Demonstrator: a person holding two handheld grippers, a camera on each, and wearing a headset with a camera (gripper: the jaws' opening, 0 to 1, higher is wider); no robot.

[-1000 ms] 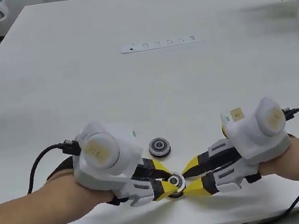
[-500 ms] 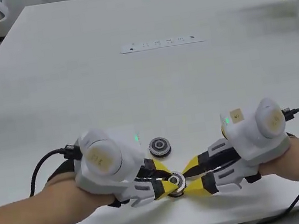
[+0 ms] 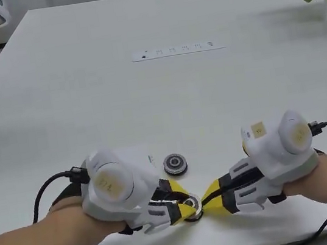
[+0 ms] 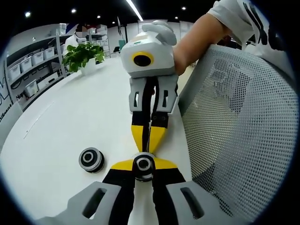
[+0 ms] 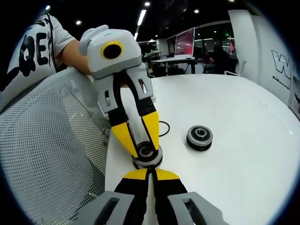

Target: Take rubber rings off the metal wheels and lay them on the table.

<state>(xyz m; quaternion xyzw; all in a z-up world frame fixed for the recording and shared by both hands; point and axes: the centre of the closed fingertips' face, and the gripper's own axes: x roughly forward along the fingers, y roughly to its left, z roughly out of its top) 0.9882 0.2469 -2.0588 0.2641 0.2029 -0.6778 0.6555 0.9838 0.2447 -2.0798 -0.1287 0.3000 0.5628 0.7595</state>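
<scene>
Head view: at lower centre the metal wheel [image 3: 192, 206] is clamped in the left tool [image 3: 185, 204], while the right tool [image 3: 207, 201], jaws nearly together, meets its rim. Whether the rubber ring is nipped cannot be told. The ring should be peeled outward steadily, with the wheel kept firmly held.

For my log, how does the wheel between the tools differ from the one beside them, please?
The gripped wheel is clamped in the left tool, right tool shut at its rim, near the table edge; the loose wheel lies flat, untouched, farther in. Both are round with metal hubs.
</scene>
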